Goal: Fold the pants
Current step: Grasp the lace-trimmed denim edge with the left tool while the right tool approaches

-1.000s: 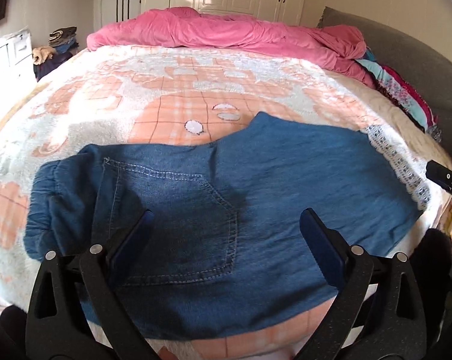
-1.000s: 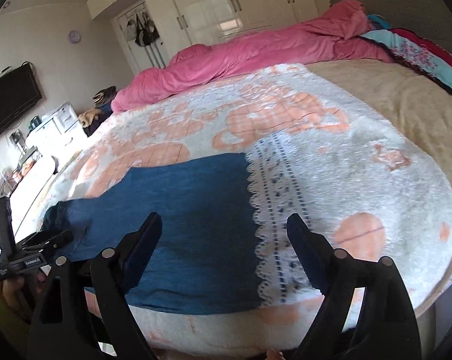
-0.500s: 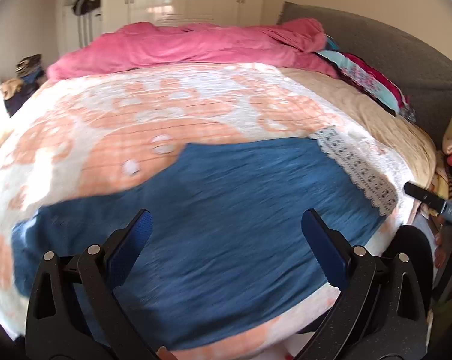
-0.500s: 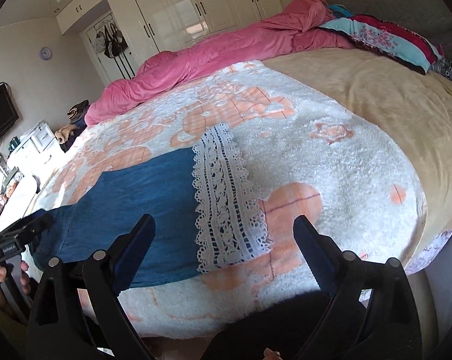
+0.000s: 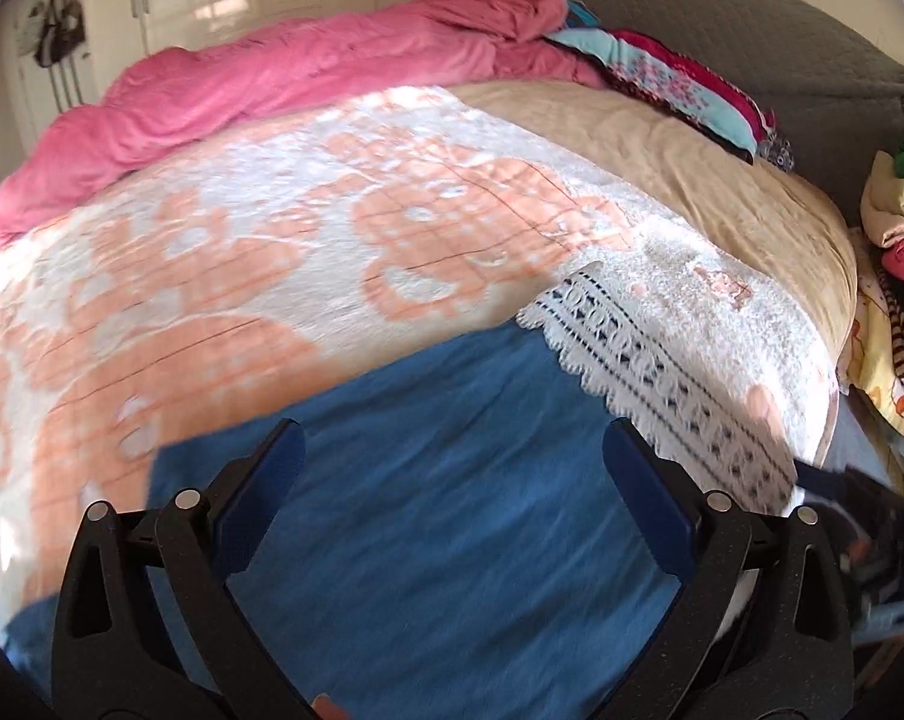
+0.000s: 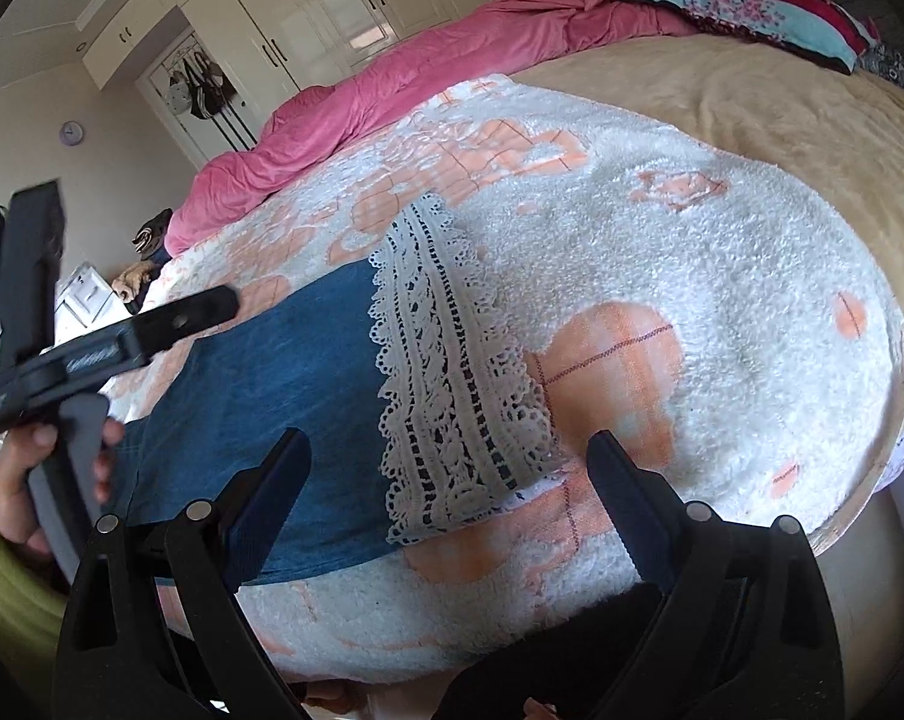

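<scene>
Blue denim pants (image 5: 452,510) lie flat across the near edge of the bed, with a white lace hem (image 5: 650,372) at their right end. My left gripper (image 5: 452,480) is open and empty, hovering over the leg part of the pants. My right gripper (image 6: 446,480) is open and empty, hovering over the lace hem (image 6: 452,384) and the denim (image 6: 272,384) to its left. The left gripper's body, held by a hand, shows at the left of the right wrist view (image 6: 62,354).
The bed has a white and orange fleece blanket (image 5: 272,252) over a tan sheet (image 5: 692,168). A pink duvet (image 5: 272,84) is bunched at the far side. Colourful pillows (image 5: 680,78) and a clothes pile (image 5: 896,210) lie to the right.
Both grippers have swung rightward along the pants toward the lace hem end. The waistband and back pocket have left the left wrist view. Both stay open.
</scene>
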The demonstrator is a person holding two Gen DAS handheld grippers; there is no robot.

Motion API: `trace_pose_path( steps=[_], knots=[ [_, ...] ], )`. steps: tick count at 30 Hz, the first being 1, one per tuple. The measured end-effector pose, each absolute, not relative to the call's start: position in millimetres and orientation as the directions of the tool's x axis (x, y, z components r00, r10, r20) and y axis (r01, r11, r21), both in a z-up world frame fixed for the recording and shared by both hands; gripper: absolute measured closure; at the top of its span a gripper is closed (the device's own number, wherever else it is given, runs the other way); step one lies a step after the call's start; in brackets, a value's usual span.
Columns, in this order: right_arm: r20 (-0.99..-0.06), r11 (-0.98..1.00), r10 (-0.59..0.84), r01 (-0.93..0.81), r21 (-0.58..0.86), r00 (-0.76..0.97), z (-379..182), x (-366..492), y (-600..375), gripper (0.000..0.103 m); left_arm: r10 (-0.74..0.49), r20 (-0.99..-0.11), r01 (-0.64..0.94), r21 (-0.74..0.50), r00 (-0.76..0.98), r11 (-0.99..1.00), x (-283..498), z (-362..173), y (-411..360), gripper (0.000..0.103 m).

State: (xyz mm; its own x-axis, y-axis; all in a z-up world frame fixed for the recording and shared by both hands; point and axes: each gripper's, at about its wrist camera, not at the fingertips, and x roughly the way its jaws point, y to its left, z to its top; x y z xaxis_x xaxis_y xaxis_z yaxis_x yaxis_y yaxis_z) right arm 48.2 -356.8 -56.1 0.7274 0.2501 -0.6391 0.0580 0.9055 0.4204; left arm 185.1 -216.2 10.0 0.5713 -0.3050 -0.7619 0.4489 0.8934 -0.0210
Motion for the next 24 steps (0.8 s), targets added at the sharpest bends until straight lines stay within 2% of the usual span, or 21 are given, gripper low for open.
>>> trace_pose_path(
  steps=[5, 7, 8, 12, 16, 19, 24],
  knots=[
    [-0.64, 0.896, 0.261, 0.066, 0.44, 0.722, -62, 52, -356, 0.011, -0.312, -0.795, 0.486, -0.025, 0.52, 0.874, 224, -11, -244, 0.01],
    [-0.641, 0.902, 0.256, 0.06, 0.428, 0.723, -61, 53, -353, 0.019, -0.316, -0.802, 0.509, -0.017, 0.507, 0.861, 236, -18, -252, 0.01],
    [-0.64, 0.902, 0.259, 0.055, 0.428, 0.723, -62, 53, -352, 0.021, -0.32, -0.805, 0.525, -0.014, 0.499, 0.851, 241, -20, -256, 0.012],
    [-0.64, 0.903, 0.242, 0.072, 0.424, 0.729, -64, 54, -352, 0.032, -0.354, -0.834, 0.581, -0.05, 0.423, 0.812, 257, -33, -268, 0.042],
    [-0.63, 0.89, 0.257, 0.075, 0.449, 0.733, -67, 56, -357, 0.045, -0.398, -0.843, 0.646, -0.082, 0.361, 0.759, 266, -42, -277, 0.045],
    [-0.622, 0.883, 0.27, 0.07, 0.465, 0.735, -68, 58, -359, 0.048, -0.441, -0.844, 0.672, -0.137, 0.305, 0.728, 275, -46, -277, 0.045],
    [-0.612, 0.876, 0.289, 0.055, 0.479, 0.736, -69, 62, -356, 0.048, -0.491, -0.837, 0.717, -0.187, 0.242, 0.672, 277, -48, -278, 0.056]
  ],
)
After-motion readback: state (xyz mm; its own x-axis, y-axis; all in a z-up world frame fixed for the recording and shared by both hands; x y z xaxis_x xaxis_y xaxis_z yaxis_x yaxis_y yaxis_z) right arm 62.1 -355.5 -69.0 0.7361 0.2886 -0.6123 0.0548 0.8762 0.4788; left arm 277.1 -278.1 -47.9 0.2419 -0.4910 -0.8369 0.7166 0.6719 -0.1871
